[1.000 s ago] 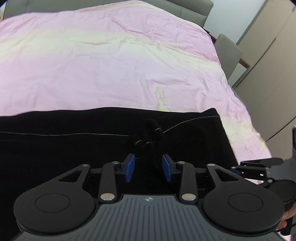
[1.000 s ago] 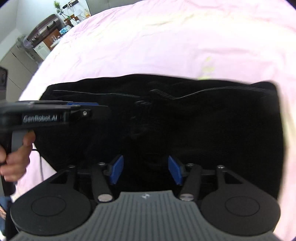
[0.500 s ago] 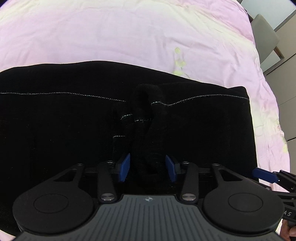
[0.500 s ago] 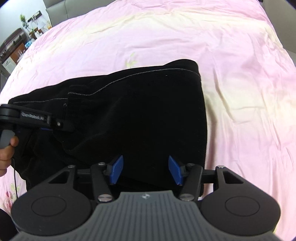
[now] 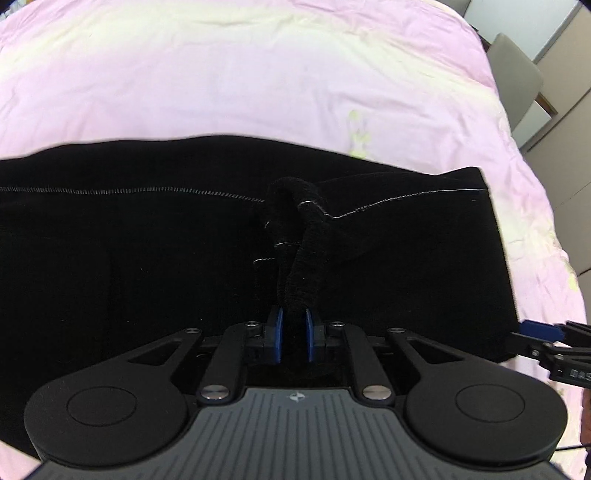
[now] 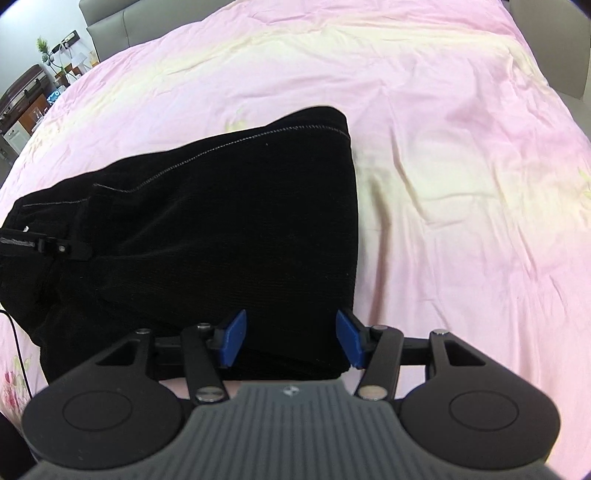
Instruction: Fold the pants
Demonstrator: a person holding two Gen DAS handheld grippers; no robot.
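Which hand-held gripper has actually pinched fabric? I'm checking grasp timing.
The left hand-held gripper: its blue pads are shut on a bunched ridge of the black pants. The right hand-held gripper is open at the pants' corner.

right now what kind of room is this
Probably a bedroom: a wide pink bedsheet with black pants on it, a grey padded headboard behind, and wardrobe-like cabinets alongside.
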